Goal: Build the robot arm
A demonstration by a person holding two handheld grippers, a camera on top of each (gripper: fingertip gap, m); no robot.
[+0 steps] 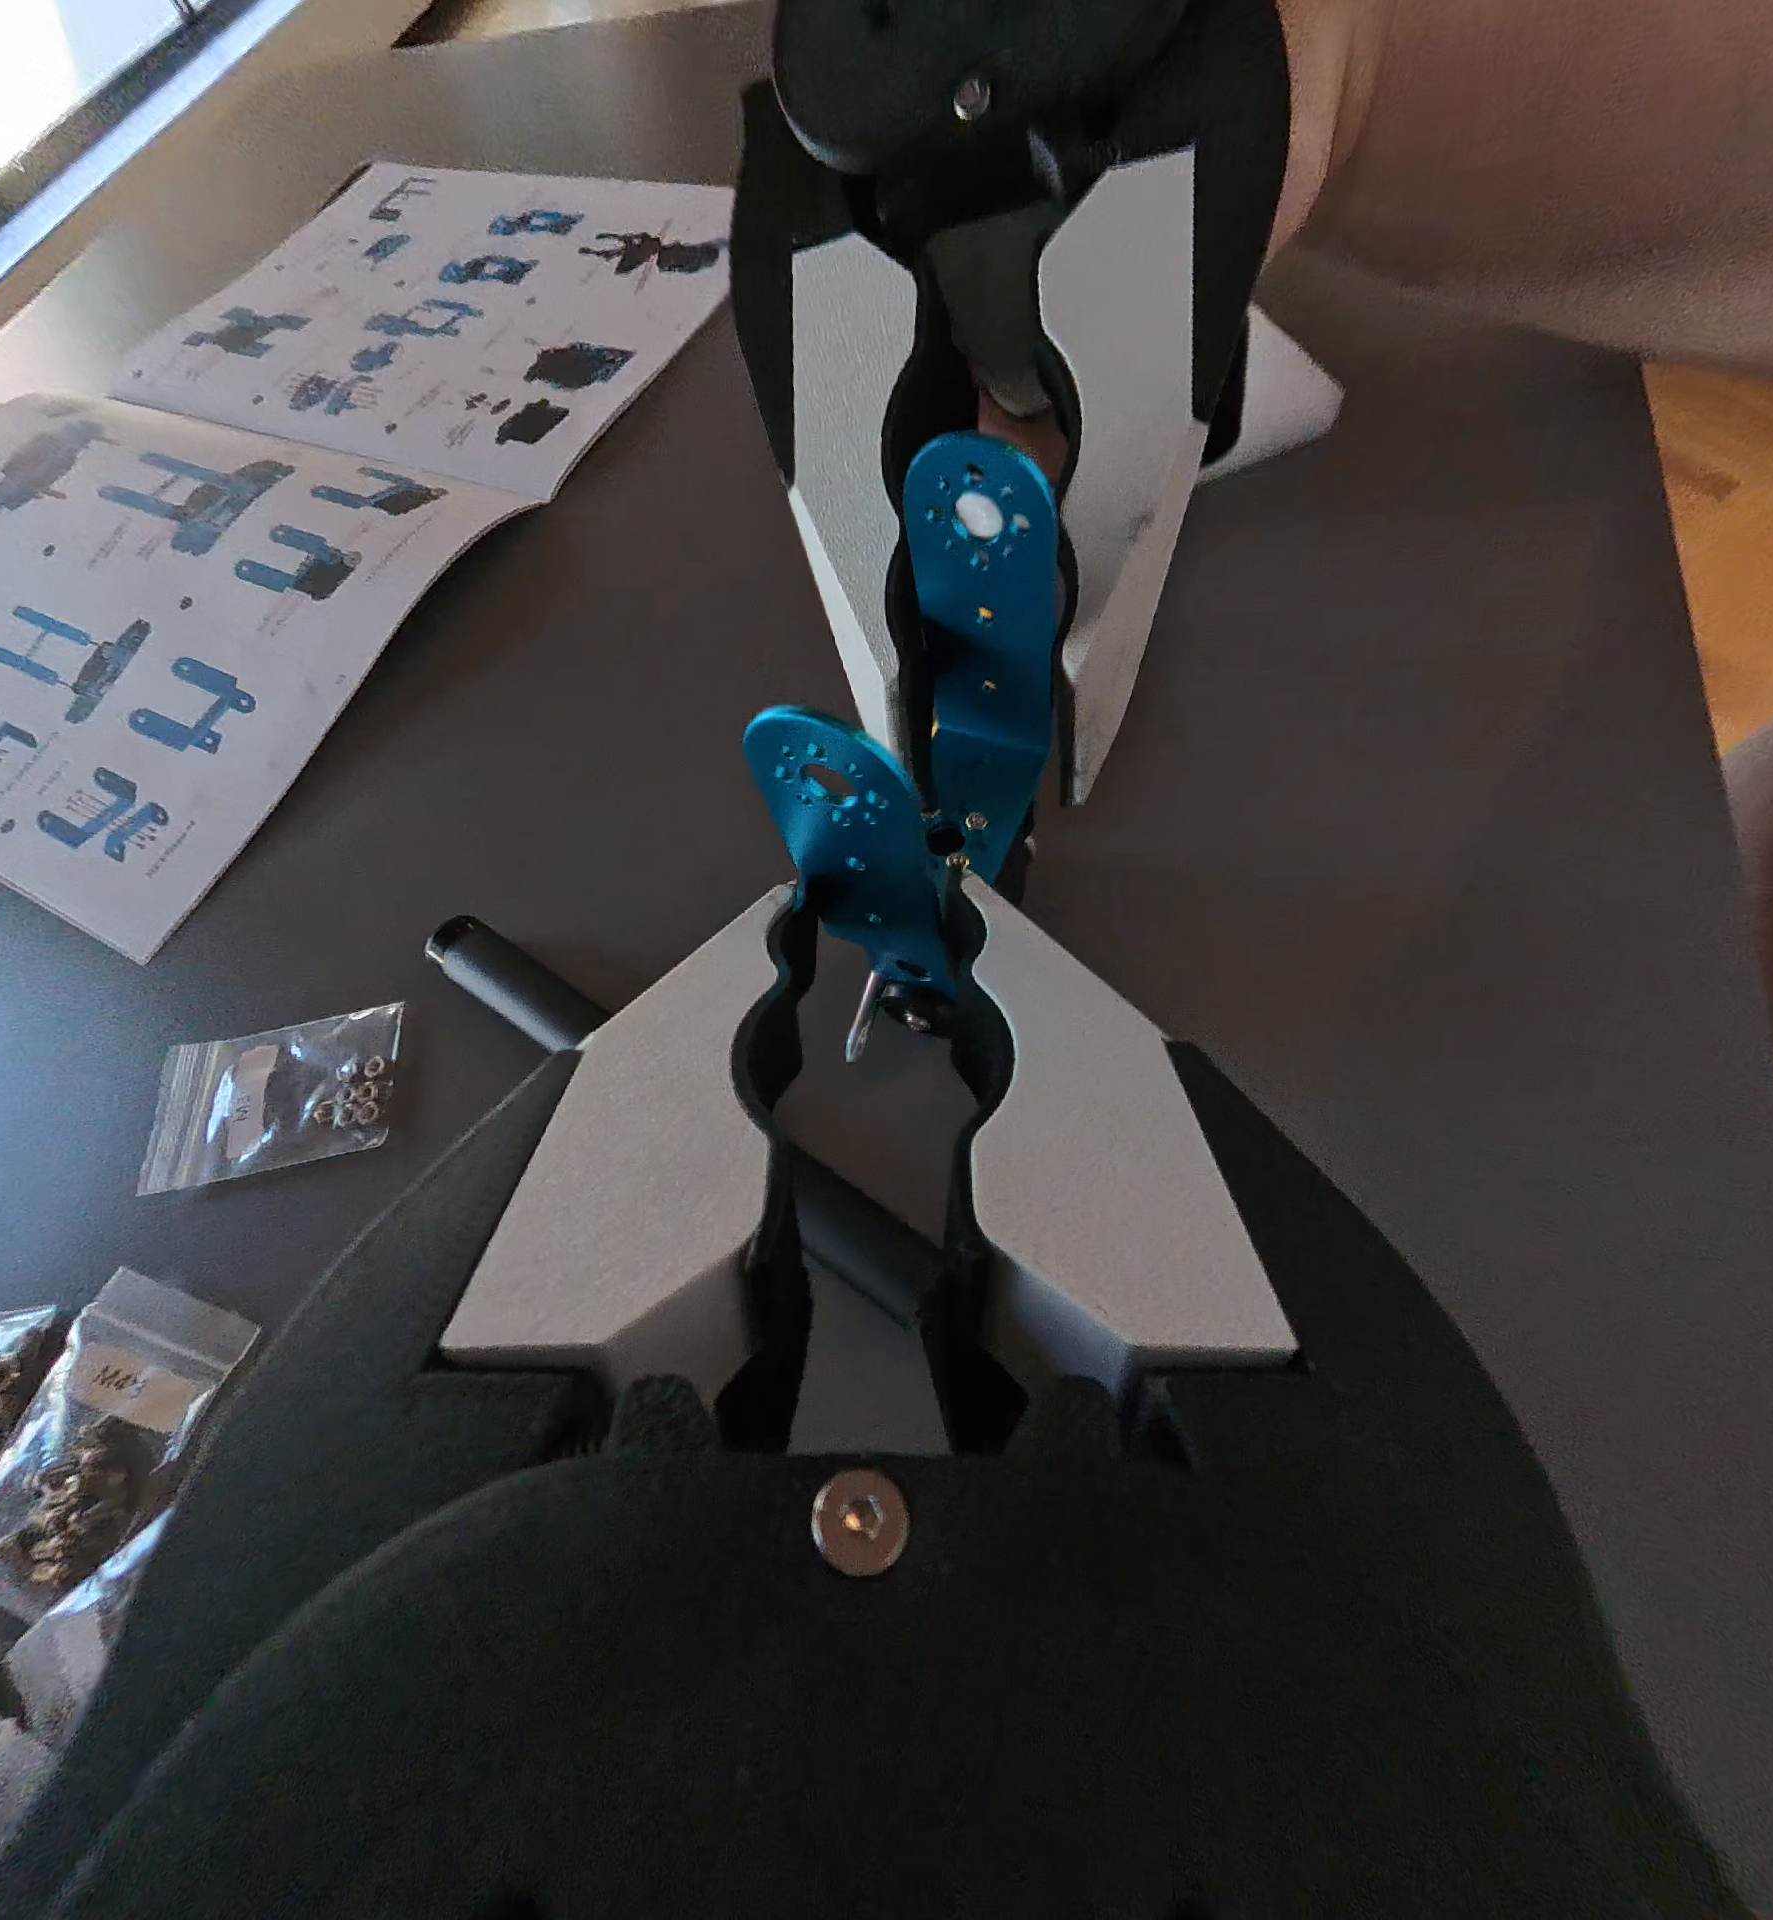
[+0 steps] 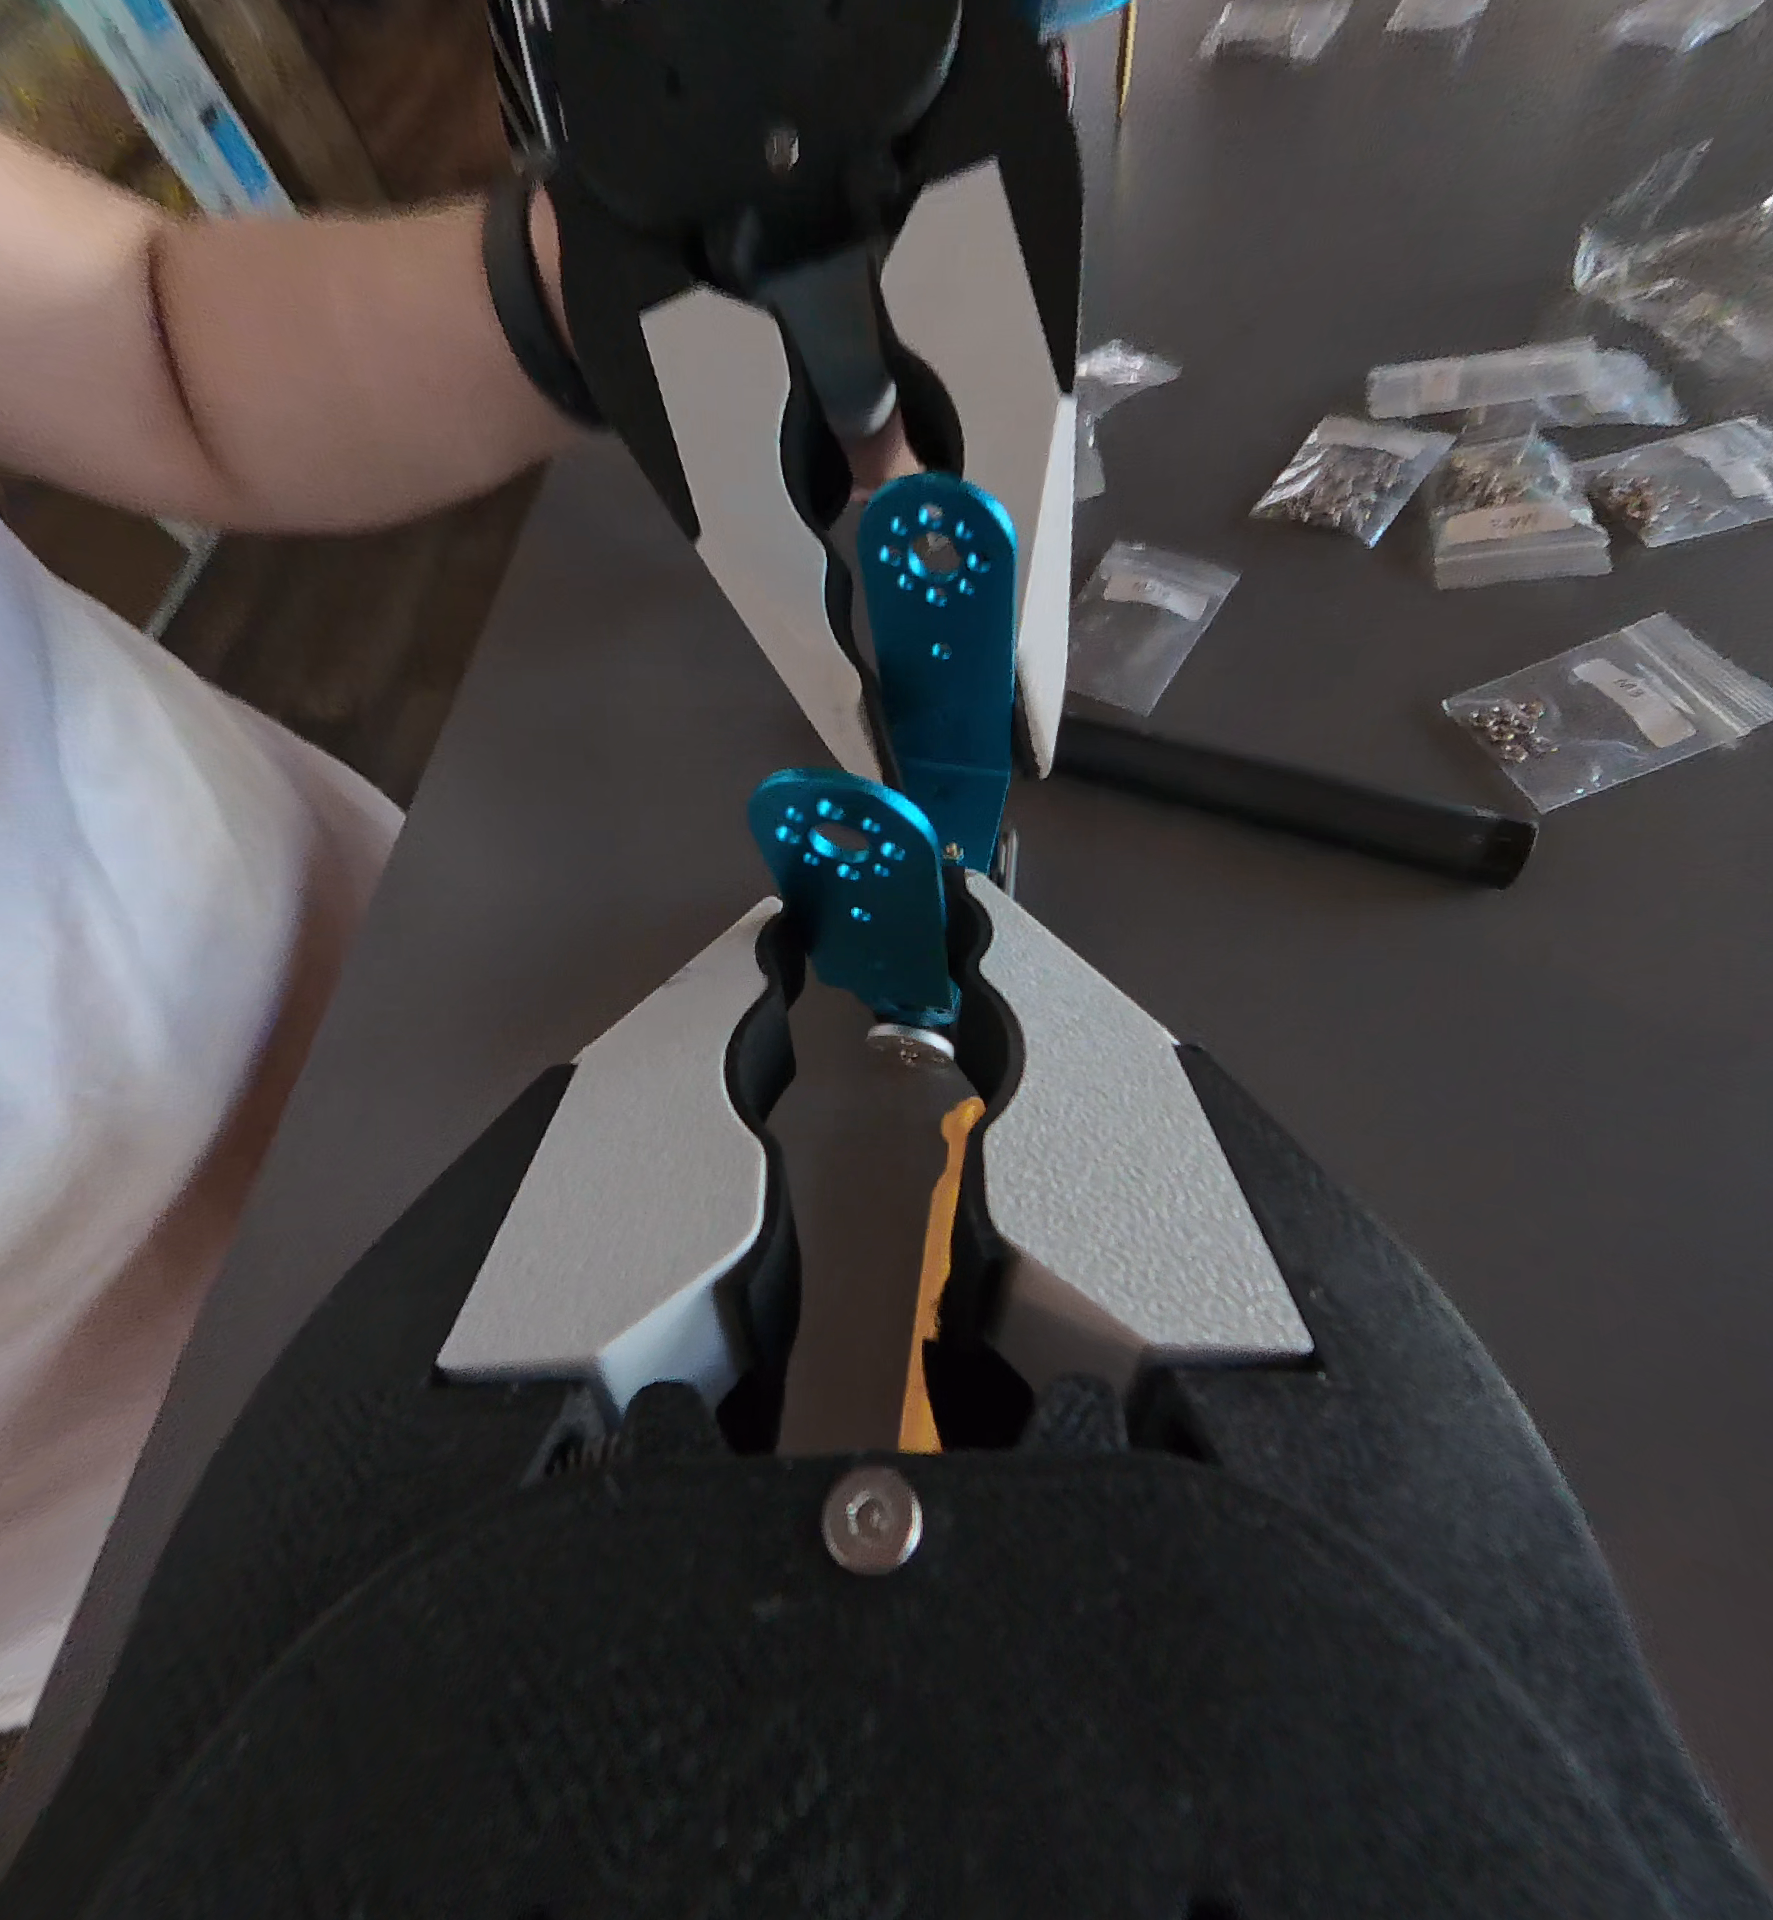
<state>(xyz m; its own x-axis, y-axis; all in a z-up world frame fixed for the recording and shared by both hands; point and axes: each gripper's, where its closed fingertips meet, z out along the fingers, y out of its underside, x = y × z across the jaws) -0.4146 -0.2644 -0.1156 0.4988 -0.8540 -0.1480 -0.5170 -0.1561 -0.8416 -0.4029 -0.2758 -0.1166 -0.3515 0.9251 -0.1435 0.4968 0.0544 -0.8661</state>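
Note:
Two blue perforated metal brackets meet end to end above a dark table [image 1: 1329, 935]. My left gripper [image 1: 882, 894] is shut on the near bracket [image 1: 840, 831], which carries a small screw [image 1: 908, 1013] at its lower end. My right gripper [image 1: 975, 769] faces it from the far side, shut on the other bracket [image 1: 981, 582]. In the right wrist view my right gripper [image 2: 874, 894] grips its bracket [image 2: 851, 894], with a silver screw head [image 2: 908, 1044] below. The left gripper [image 2: 949, 764] holds the far bracket [image 2: 939, 623].
An open instruction booklet [image 1: 238, 520] lies at the left. Small clear bags of hardware [image 1: 279, 1091] [image 2: 1609, 707] and a black cylindrical tool [image 1: 518, 987] [image 2: 1297, 800] lie on the table. A person's forearm [image 2: 290, 353] and white shirt are at the left. The table edge and wooden floor [image 1: 1734, 520] are at the right. Left and right tips are no more than a few centimetres apart.

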